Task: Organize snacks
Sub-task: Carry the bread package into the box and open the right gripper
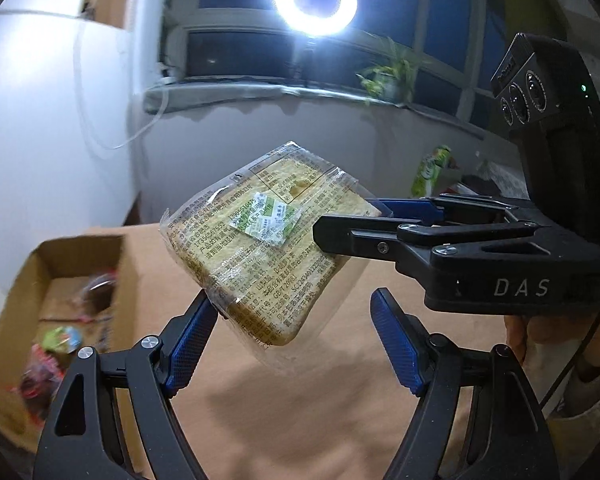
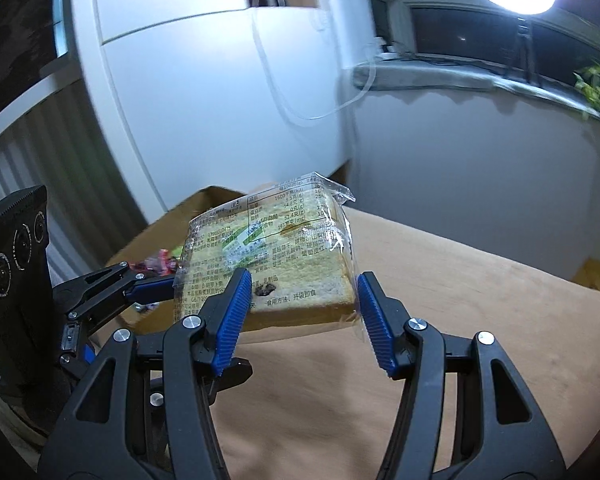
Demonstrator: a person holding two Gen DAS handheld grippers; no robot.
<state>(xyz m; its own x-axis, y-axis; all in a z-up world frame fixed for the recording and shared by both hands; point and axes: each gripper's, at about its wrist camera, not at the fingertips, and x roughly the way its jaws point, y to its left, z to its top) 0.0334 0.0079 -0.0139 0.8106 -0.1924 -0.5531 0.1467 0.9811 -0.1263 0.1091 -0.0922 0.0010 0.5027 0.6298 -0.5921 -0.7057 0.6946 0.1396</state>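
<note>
I have a wrapped slice of bread [image 2: 268, 256] lifted clear of the tan tabletop [image 2: 460, 320], held up in mid-frame in both views. In the right wrist view my right gripper [image 2: 300, 300] is clamped on it: the blue pads press the near edge of the bread from either side, the left pad lying over the printed wrapper and the right pad against the clear plastic at the bread's right edge. The left gripper [image 2: 160, 286] comes in from the lower left of that frame, one blue fingertip meeting the wrapper's left side. In the left wrist view the same packet [image 1: 260, 248] hangs tilted at centre; my left gripper [image 1: 292, 320] stands wide, its left pad touching the lower left corner of the wrapper while the right pad is well apart from it, so it does not grip. The right gripper [image 1: 348, 228] reaches in from the right of that frame and pinches the packet's right side. At the lower left sits an open cardboard box [image 1: 20, 280] with blurred colourful snack packets [image 1: 52, 352] inside. A ring light [image 1: 315, 0] glares at the top, before a dark window.
</note>
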